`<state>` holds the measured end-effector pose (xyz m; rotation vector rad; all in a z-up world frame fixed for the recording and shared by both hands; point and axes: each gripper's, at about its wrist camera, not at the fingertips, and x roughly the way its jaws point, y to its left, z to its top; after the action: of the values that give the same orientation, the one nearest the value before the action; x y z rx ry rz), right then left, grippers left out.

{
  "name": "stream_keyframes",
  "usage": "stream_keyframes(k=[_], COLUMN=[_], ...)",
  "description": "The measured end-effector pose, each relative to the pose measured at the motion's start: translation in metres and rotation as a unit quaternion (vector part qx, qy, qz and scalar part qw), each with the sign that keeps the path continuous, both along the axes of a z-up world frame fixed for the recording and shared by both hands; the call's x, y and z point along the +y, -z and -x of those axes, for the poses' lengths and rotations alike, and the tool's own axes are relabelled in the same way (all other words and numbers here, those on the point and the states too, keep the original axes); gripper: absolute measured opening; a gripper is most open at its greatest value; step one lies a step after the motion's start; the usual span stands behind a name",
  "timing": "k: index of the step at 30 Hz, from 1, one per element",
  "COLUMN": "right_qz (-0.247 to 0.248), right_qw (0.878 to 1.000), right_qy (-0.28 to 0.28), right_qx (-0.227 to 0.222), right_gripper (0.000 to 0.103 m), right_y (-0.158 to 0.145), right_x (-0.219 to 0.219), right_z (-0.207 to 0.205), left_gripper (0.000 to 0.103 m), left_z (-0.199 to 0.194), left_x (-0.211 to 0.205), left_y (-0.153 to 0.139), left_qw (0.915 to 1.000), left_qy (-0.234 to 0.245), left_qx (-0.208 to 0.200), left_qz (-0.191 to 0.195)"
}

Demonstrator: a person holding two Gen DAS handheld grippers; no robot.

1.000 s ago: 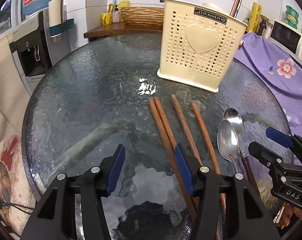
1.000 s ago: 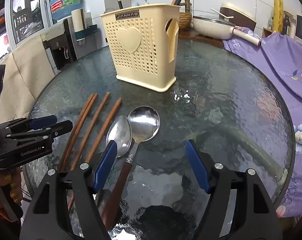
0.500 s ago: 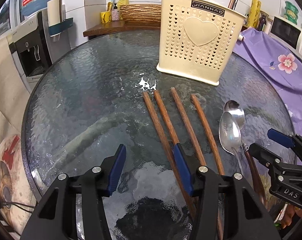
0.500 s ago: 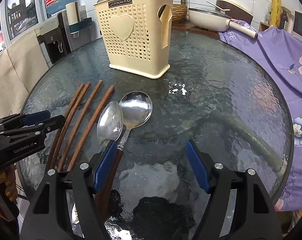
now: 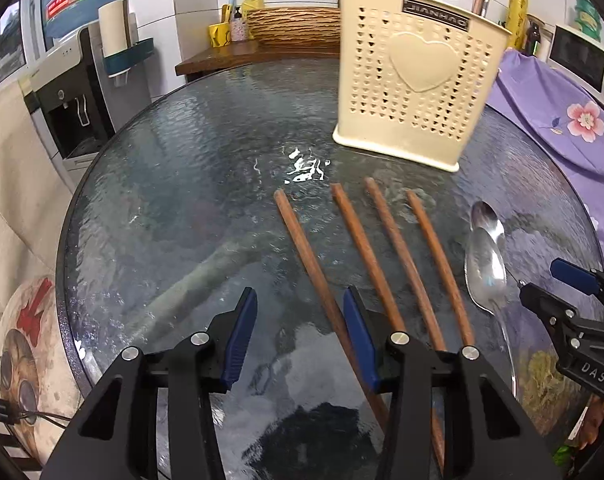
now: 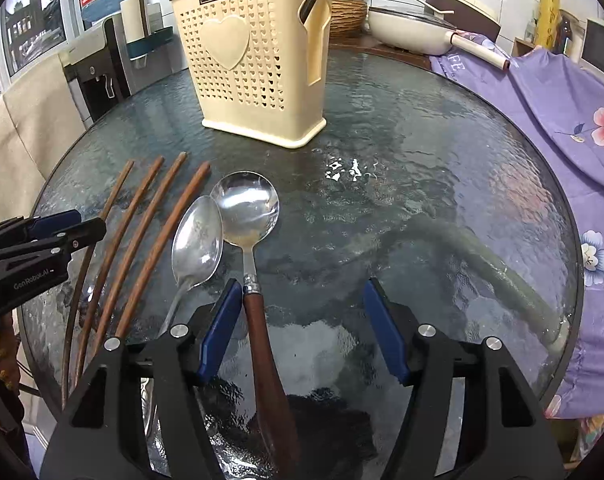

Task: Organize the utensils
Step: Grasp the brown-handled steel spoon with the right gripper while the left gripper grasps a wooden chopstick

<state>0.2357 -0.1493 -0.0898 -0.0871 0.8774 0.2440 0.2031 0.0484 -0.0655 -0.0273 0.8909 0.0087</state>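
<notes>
The left gripper, at the lower centre of its frame, has just been closing; its jaws stand moderately apart, with 1 of 4 wooden chopsticks passing between them, unpressed. The right gripper has also just been closing; its jaws stand wide, with the wood-handled spoon between them beside the left pad. An all-metal spoon lies just left. The cream utensil holder stands upright at upper centre on the glass table.
</notes>
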Motion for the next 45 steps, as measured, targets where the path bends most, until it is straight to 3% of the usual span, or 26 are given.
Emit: stream_keyframes(k=[6,15,24,28,32,39,45], right_qz=[0.025,0.018,0.024,0.023,0.029,0.026,0.025], right_qw=[0.999,0.996,0.994,0.994,0.995,0.996,0.996], right_qy=[-0.044,-0.088,-0.103,-0.102,-0.096,-0.081,-0.082], right_qx=[-0.007,0.009,0.021,0.025,0.030,0.035,0.032], right_gripper=[0.063,0.063,0.063,0.056,0.056,0.051,0.048], right_y=[-0.001,0.000,-0.001,-0.003,-0.004,-0.003,-0.003], right_x=[0.020,0.032,0.036,0.040,0.045,0.047,0.050], right_z=[-0.007,-0.028,-0.052,-0.054,-0.056,-0.055,-0.052], left_gripper=[0.044,0.043,0.041,0.041,0.039,0.031,0.017], left_z=[-0.012,-0.023,-0.034,-0.041,-0.046,-0.051,-0.054], left_x=[0.001,0.006,0.010,0.009,0.009,0.009,0.003], left_y=[-0.001,0.000,-0.001,0.000,-0.001,-0.001,-0.002], left_qw=[1.0000,1.0000,1.0000,1.0000,0.9999,0.9999,0.9999], left_qy=[0.003,0.004,0.003,0.004,0.004,-0.004,0.001], left_qx=[0.002,0.004,0.008,0.009,0.012,0.013,0.013], left_qz=[-0.004,0.001,0.003,-0.003,-0.001,-0.001,0.002])
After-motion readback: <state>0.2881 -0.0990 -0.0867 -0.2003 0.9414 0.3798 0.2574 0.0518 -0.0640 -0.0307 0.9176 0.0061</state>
